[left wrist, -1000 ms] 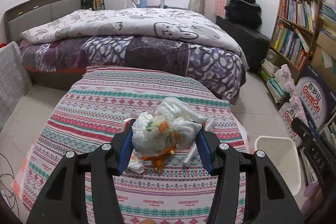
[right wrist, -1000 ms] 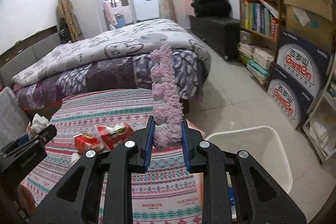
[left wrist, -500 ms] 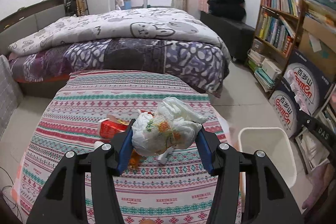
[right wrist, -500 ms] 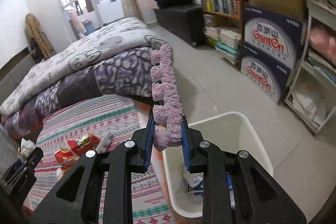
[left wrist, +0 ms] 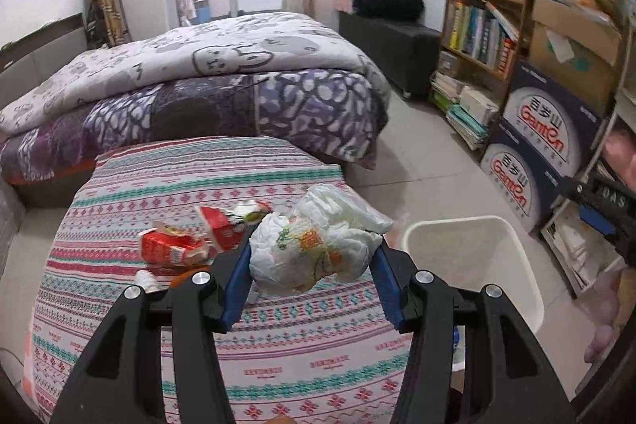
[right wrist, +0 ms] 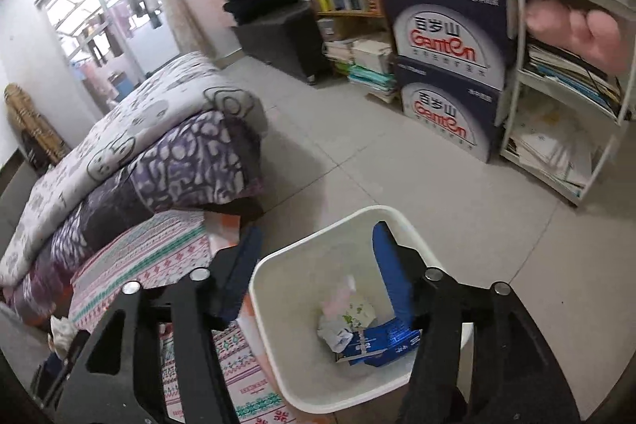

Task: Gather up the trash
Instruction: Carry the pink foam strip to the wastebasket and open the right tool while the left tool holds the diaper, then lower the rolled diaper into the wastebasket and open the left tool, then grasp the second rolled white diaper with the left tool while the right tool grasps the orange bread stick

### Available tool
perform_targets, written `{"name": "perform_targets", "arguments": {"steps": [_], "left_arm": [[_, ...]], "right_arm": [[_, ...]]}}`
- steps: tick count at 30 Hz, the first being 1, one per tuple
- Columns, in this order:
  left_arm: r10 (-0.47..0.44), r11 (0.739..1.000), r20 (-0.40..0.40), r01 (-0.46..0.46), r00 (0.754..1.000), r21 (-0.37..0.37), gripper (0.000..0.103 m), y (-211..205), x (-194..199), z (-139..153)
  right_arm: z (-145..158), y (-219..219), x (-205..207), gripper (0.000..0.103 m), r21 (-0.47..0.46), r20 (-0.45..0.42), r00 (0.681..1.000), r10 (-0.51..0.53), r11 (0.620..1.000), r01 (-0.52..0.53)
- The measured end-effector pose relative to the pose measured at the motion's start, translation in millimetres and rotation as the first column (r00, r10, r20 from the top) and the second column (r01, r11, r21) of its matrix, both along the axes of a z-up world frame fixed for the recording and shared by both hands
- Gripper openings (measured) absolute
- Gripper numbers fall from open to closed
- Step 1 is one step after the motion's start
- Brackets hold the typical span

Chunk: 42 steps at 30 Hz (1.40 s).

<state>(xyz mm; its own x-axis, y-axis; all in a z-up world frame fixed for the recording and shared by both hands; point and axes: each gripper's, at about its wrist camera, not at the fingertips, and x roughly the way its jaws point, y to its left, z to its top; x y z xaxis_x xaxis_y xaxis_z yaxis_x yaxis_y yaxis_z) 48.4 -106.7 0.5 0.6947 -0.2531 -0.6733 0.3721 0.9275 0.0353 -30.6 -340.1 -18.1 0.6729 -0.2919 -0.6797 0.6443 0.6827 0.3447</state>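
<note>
Above bin rim [right wrist: 318,225], opened right hand-held gripper [right wrist: 314,265]

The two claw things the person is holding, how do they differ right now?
The left gripper is clamped on a crumpled white bundle; the right gripper holds nothing, and its jaws have just been opening. The left one hangs over the striped table cover, with red cartons beyond it; the right one hangs over the white bin, where trash already lies. Both are black with blue pads and tilt downward.
</note>
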Motion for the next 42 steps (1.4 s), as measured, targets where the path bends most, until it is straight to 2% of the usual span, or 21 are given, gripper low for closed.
{"name": "perform_targets", "arguments": {"steps": [4,9,18,26,29,32,42], "left_arm": [[-0.052,0.999,-0.003,0.052,0.999,0.014,0.054,-21,-10,-4],[-0.12,0.992,-0.011,0.121,0.993,0.045,0.054,-48,-24,-14],[-0.208,0.976,-0.111,0.214,0.972,0.041,0.055,-86,-35,-37],[-0.227,0.974,-0.234,0.225,0.946,-0.032,0.055,-122,-26,-55],[-0.248,0.969,-0.269,0.237,0.931,-0.074,0.071,-132,-20,-54],[-0.245,0.97,-0.27,0.232,0.931,-0.077,0.074,-134,-15,-50],[-0.145,0.987,-0.255,0.157,0.956,0.026,0.078,-91,7,-57]], "right_arm": [[0,-12,-11,0.074,0.011,0.007,0.999,-0.044,0.999,0.043],[-1,-26,-17,0.08,0.039,0.008,0.998,-0.058,0.998,0.057],[1,-38,-25,0.08,0.094,0.04,0.997,-0.065,0.994,0.061],[3,-55,-36,0.081,0.154,0.075,0.99,-0.121,0.982,0.108],[3,-56,-36,0.081,0.161,0.08,0.989,-0.125,0.981,0.111],[3,-56,-35,0.082,0.161,0.078,0.99,-0.12,0.981,0.106],[-4,-30,-8,0.088,0.149,0.029,0.999,-0.033,0.988,0.029]]}}
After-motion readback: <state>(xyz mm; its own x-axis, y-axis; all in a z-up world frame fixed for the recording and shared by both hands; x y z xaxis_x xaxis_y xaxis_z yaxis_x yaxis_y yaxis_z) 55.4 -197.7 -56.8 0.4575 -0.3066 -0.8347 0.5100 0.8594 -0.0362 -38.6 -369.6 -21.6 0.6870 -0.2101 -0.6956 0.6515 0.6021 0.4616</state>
